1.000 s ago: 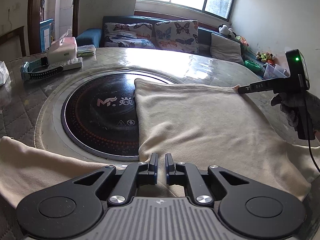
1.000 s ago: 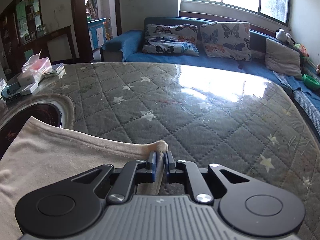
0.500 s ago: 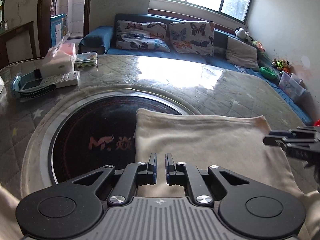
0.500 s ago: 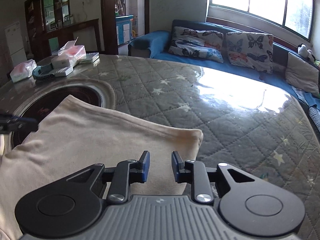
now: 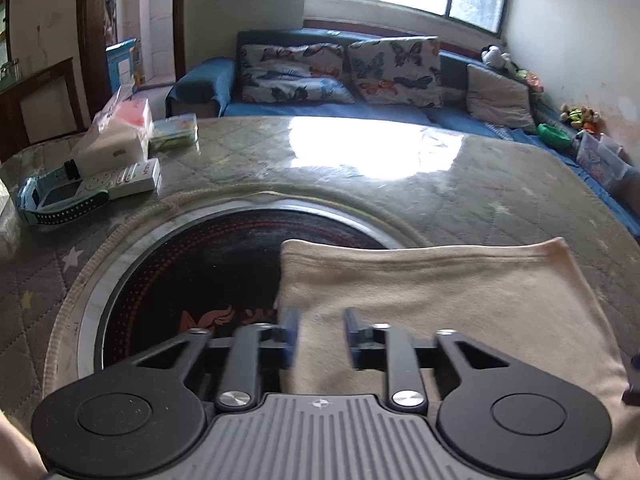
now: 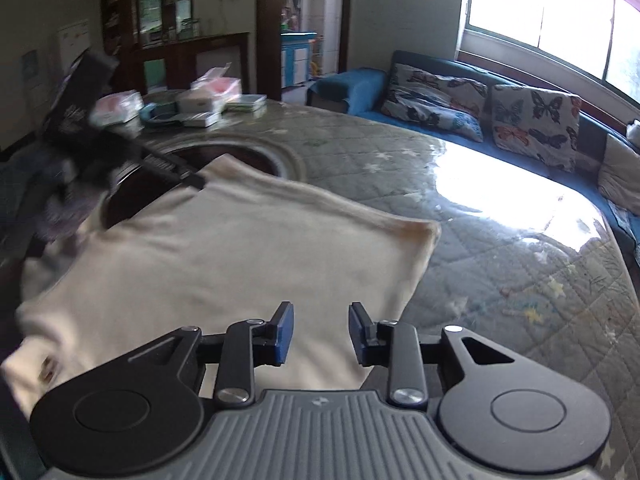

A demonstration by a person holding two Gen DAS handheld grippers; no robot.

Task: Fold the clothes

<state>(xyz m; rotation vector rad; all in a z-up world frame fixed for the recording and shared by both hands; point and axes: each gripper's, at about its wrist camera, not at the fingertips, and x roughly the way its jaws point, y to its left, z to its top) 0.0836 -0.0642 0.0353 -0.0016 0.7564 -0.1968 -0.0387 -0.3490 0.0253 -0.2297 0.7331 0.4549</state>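
A cream garment point(image 5: 460, 304) lies folded flat on the table, its left edge over the black round hob point(image 5: 192, 280). It also shows in the right wrist view point(image 6: 240, 256). My left gripper point(image 5: 320, 336) is open and empty above the garment's near left part. My right gripper point(image 6: 320, 332) is open and empty above the garment's near right edge. In the right wrist view the left gripper point(image 6: 188, 178) shows blurred at the garment's far left corner.
A quilted grey cover point(image 5: 500, 184) covers the table. A tissue box point(image 5: 120, 136), a remote point(image 5: 128, 178) and a blue watch point(image 5: 52, 200) lie at the far left. A blue sofa with butterfly cushions point(image 5: 344, 72) stands behind the table.
Both grippers have opened, letting go of the garment. The garment's fold now lies flat. The right gripper has pulled back and turned left; the left gripper has moved forward over the cloth.
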